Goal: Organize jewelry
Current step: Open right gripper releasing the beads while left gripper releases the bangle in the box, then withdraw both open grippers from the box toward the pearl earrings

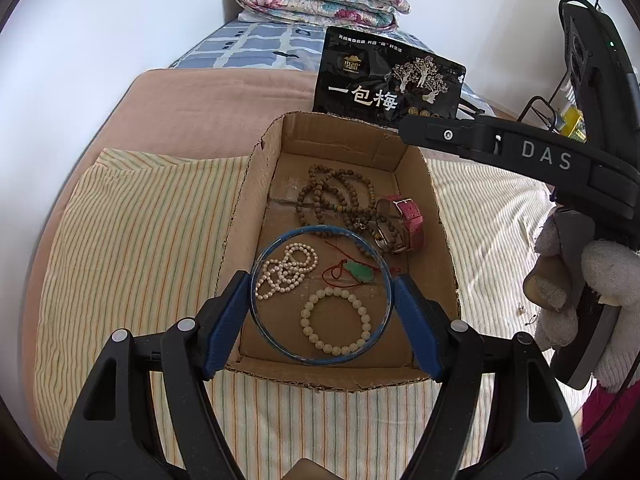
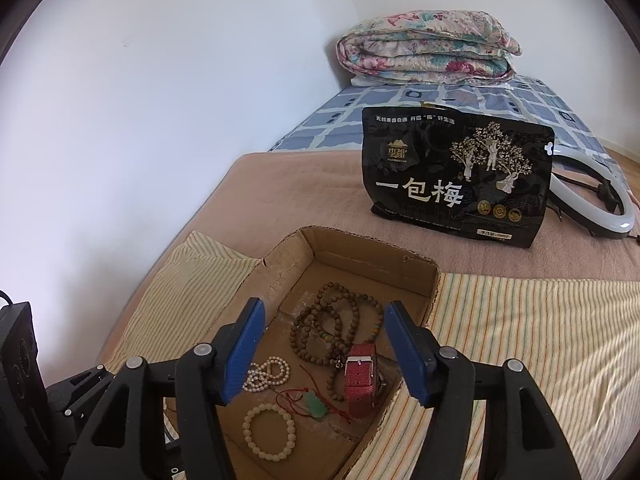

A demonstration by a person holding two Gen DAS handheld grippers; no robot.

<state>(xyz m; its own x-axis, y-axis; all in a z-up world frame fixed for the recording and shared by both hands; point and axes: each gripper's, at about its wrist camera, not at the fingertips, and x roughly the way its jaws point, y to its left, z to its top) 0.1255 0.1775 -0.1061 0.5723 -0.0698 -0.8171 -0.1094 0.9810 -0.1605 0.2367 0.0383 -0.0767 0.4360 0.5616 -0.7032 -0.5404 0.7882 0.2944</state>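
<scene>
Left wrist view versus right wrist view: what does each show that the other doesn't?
Only the left wrist view shows the blue bangle clamped in the left gripper, plus a gloved hand. Only the right wrist view shows the white ring light and the right gripper, open and empty. Both show the cardboard box, wooden beads, red watch and black bag.

Rough cardboard box [image 1: 256, 184], glossy pearl beads [image 1: 286, 270], striped cloth [image 1: 140, 240]

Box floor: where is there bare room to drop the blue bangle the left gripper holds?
Bare cardboard lies along the box's far wall, behind the wooden beads, and along its left wall. The right side is crowded: watch, jade pendant, wooden beads. The near end holds pearls and the white bracelet, seen through the bangle.
</scene>
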